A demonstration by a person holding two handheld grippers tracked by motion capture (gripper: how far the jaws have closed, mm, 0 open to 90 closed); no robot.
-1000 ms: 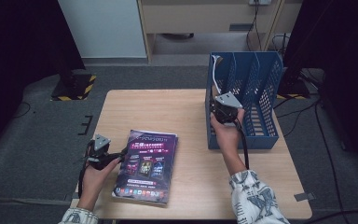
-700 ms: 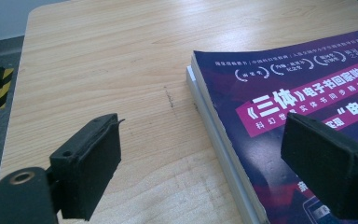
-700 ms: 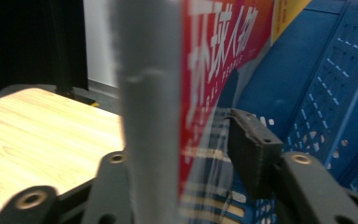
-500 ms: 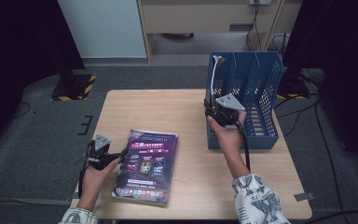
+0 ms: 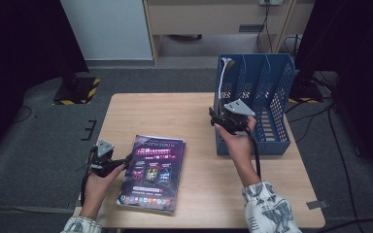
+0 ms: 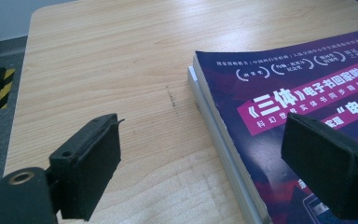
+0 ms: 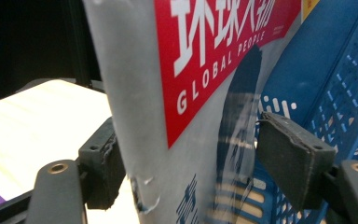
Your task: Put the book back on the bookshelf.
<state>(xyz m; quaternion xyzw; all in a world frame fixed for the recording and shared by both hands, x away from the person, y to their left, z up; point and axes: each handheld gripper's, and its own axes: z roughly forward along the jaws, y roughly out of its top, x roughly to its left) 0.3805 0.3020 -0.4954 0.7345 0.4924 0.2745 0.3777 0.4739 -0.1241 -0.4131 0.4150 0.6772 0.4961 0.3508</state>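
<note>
- One magazine (image 7: 186,93) stands in the blue file rack (image 5: 272,131); right tongs (image 7: 191,168) have just been opening around it, far pad clear.
- Purple book (image 5: 153,170) lies on the bench (image 5: 165,116), left tongs (image 6: 214,163) open beside it, yet to be filed.

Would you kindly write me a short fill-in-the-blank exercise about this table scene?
1. The purple book lies flat on the wooden ____.
2. The magazine stands in the ____ file rack.
3. The right gripper has just been opening; its jaws now stand ____ around the magazine.
4. The left gripper straddles the book's ____.

Missing words: table; blue; open; edge
</note>
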